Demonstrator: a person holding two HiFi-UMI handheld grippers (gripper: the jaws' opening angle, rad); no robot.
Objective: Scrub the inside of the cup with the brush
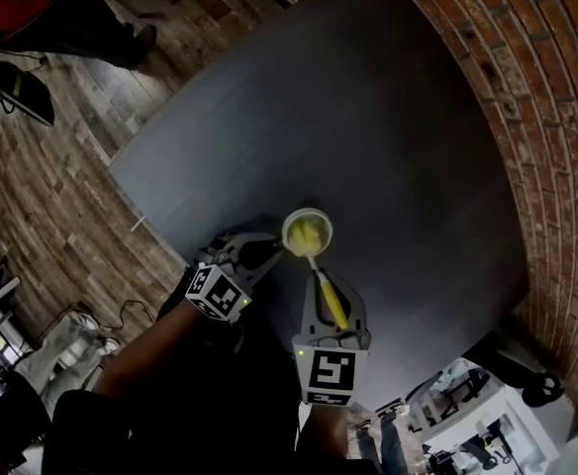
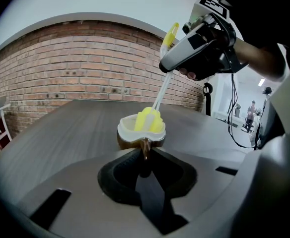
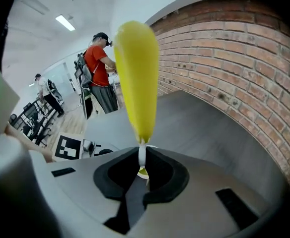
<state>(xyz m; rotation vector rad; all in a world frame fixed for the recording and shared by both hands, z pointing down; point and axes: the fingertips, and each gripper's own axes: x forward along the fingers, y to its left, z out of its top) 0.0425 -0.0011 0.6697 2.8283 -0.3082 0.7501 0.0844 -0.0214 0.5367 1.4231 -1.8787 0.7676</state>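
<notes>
On the dark grey table (image 1: 368,117), near its front edge, sits the cup (image 1: 307,232). It's brownish on the outside, with a pale rim and a white inside, and it's standing upright. The brush (image 1: 321,280) has its fluffy yellow head down inside the cup, with a thin white stem slanting up to a fat yellow handle.

The left gripper (image 1: 269,252) has its jaws squeezed together on the cup's little brown handle, which you can only really see from the left gripper view, where the cup (image 2: 130,130) is right at the tips of the left gripper (image 2: 145,150). That view also shows the brush (image 2: 149,120) head poking above the rim, and the right gripper (image 2: 172,63) up high.

The right gripper (image 1: 329,300) is clamped on the brush. In its own view the right gripper (image 3: 142,165) pinches the white stem, and the yellow handle of the brush (image 3: 137,78) blocks the cup almost completely.

Only the head view shows the wood floor (image 1: 51,196). A brick wall (image 1: 527,97) runs along the table's far side. A person in a red shirt (image 3: 98,68) shows up only in the right gripper view.
</notes>
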